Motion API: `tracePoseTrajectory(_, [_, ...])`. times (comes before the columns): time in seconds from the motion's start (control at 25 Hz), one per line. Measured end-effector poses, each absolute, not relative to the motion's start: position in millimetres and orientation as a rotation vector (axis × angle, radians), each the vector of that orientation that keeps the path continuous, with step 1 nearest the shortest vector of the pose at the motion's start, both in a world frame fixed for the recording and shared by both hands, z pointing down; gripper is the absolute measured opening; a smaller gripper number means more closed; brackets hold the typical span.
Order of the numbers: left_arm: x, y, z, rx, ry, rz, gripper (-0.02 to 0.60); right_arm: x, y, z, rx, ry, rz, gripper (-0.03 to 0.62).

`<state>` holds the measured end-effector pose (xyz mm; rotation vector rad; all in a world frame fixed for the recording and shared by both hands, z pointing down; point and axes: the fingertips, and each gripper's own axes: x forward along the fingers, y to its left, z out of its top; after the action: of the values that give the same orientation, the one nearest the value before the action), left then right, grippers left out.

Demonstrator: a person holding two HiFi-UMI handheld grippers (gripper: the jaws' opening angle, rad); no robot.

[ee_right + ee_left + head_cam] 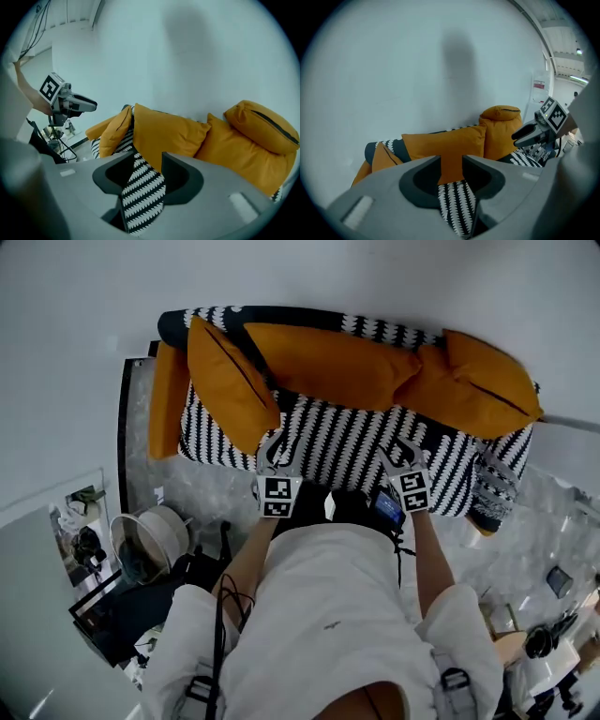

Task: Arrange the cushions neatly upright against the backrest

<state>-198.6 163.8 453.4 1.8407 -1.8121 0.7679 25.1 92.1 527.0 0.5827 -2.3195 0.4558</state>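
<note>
Head view puts us in front of a pale wall (375,277), with a sofa (455,474) in a black and white zigzag cover set along it on a grey marbled floor (206,493). Five orange cushions sit on the sofa. The long cushion (328,362) leans on the backrest (281,315) in the middle. To its right the slumped cushion (433,395) touches it, and the top cushion (492,381) lies tilted on that one at the sofa's right end. On the left the tilted cushion (225,381) stands on its edge, slanting from the backrest out over the seat (347,437), and the end cushion (169,399) hangs at the sofa's left end. Our white shirt (328,615) fills the lower middle of the view. We hold the left gripper (274,451) and the right gripper (403,451) side by side over the front of the seat, neither touching a cushion. In the left gripper view the jaws stand narrowly apart, with only the seat cover and the long cushion seen well behind the gap; in the right gripper view the jaws are likewise partly apart and grip nothing
</note>
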Motion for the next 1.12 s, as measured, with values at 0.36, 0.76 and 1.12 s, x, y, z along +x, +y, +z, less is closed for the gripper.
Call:
tracePoseTrajectory(0.36, [-207,195,425,1.803,-1.865,0.767,0.086,-5,117,492,0.483,-2.407,0.363,0.049])
tracePoseTrajectory(0.76, [-262,212,430,1.849,-1.844,0.77,0.009,-53,127,490,0.56,-2.381,0.336,0.026])
tracePoseTrajectory(1.12, [-364,218,429,2.002,-1.746,0.757,0.008,-135,148,479,0.754,-2.277,0.362,0.025])
